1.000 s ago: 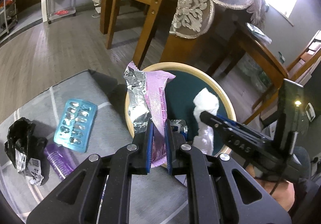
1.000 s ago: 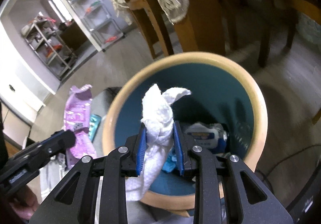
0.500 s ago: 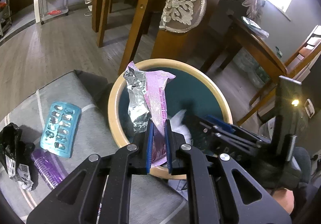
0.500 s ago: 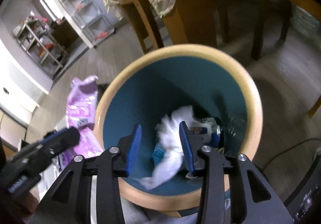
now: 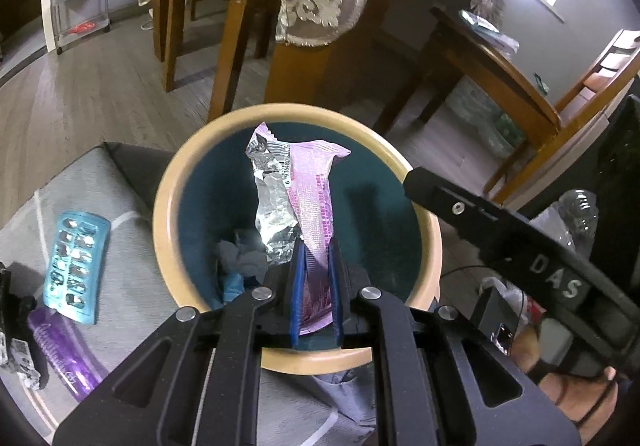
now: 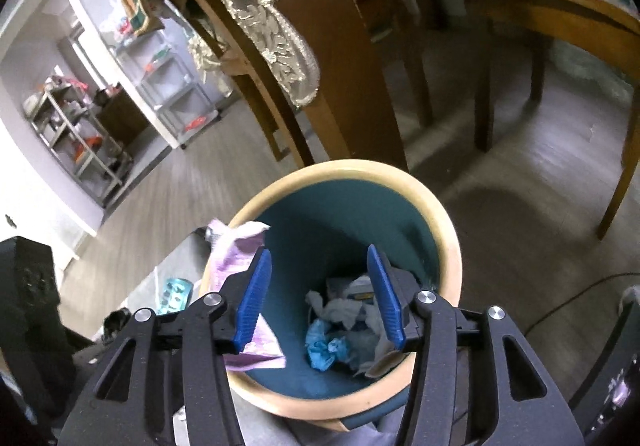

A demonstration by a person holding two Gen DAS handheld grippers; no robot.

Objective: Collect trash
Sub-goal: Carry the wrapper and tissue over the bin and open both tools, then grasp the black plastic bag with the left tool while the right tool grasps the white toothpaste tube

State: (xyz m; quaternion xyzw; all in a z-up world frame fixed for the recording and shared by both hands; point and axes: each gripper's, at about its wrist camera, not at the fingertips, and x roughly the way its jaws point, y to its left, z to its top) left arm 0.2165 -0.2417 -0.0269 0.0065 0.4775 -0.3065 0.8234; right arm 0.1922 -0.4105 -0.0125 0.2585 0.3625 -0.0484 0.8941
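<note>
Bin (image 5: pixel 168 206), tan-rimmed and teal inside, sits right under both my grippers, beside a grey cushion (image 5: pixel 132 330). From the right wrist I look straight down into it: white tissue (image 6: pixel 340 312) and a blue crumpled scrap (image 6: pixel 326 350) lie at the bottom, with other litter I can't make out.

My right gripper (image 6: pixel 320 294) hangs over the bin mouth; its jaws have just been opening and now stand about half apart, with nothing pressed between the blue pads (image 6: pixel 252 298). The tissue lies far below them.

My left gripper (image 5: pixel 316 286) is clamped narrow on the lower end of a purple wrapper (image 5: pixel 310 198), which stands up from the pads over the bin opening, its silver lining showing on the left side.

Only the left wrist shows what remains on the cushion: a blue blister pack (image 5: pixel 76 266), a purple tube-like thing (image 5: pixel 64 354) just below it, and a black crumpled wrapper (image 5: pixel 16 334) at the frame edge. It also shows the right gripper's arm and a hand (image 5: pixel 576 386) beneath it. The right wrist catches the purple wrapper only partly, behind its own left finger.
</note>
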